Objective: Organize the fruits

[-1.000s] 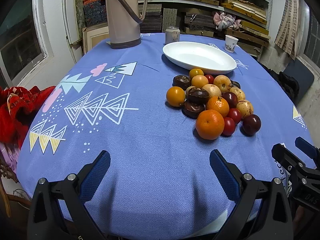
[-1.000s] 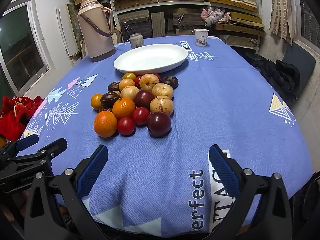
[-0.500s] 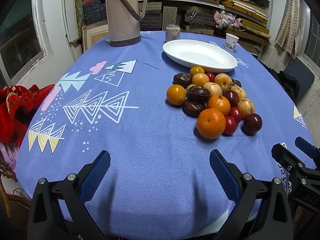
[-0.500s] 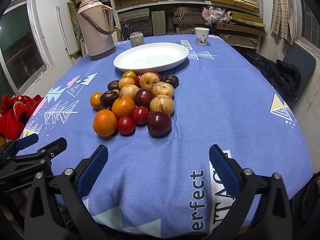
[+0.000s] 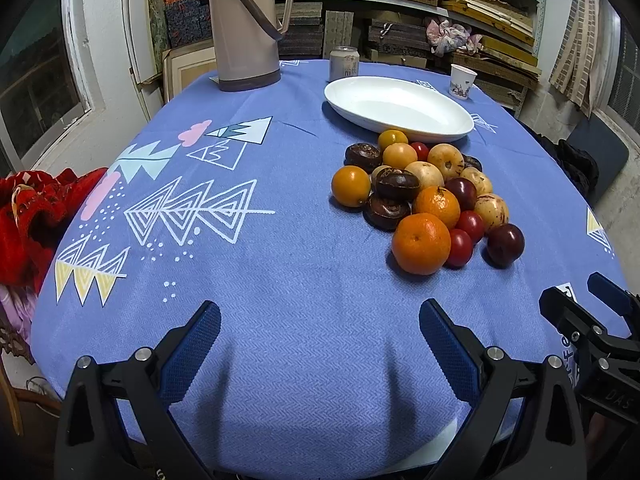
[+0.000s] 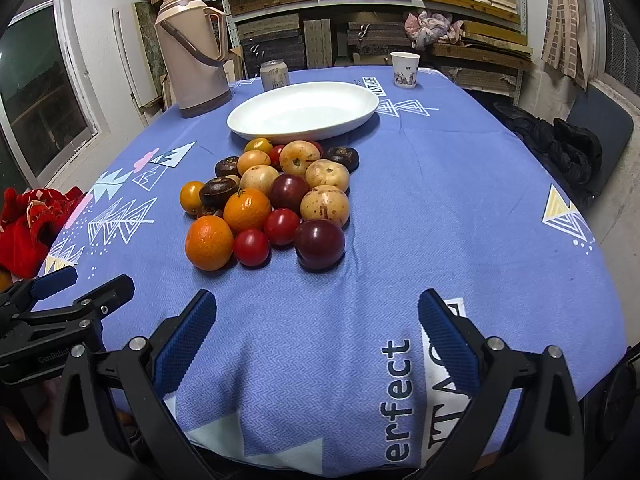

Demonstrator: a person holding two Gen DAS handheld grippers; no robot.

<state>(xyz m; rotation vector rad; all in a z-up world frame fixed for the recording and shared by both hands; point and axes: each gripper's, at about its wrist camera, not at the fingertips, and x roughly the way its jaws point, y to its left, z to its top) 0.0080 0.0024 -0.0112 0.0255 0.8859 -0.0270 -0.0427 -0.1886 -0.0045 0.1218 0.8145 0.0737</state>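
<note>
Fruit all on the cloth, plate bare: nothing sorted yet

Nearest to me, my left gripper (image 5: pixel 320 336) hangs over bare blue tablecloth (image 5: pixel 280 288) with its jaws spread wide and nothing between them. My right gripper (image 6: pixel 316 328) is the same, released and empty above the printed lettering at the table's near edge. Each shows at the edge of the other's camera, so the two sit side by side, both short of the fruit.

Next out is the fruit pile (image 6: pixel 272 196), a tight cluster lying directly on the cloth. At its near edge are a large orange (image 6: pixel 209 243), two small red fruits touching each other (image 6: pixel 251 247), and a dark plum (image 6: pixel 320 244). Behind them come a second orange, pale speckled fruits, dark brown wrinkled ones and a few small yellow-orange ones (I cannot name every kind from here). Most touch their neighbours.

Just beyond the pile stands the white oval plate (image 6: pixel 360 118), with nothing on it. Farther back are a can (image 6: pixel 274 75), a thermos (image 6: pixel 192 52) and a paper cup (image 6: pixel 405 69).

My reading: the task is at its very start. No fruit is lifted or on the plate, so every piece remains to be moved, and the near-edge fruits look the easiest first picks.
</note>
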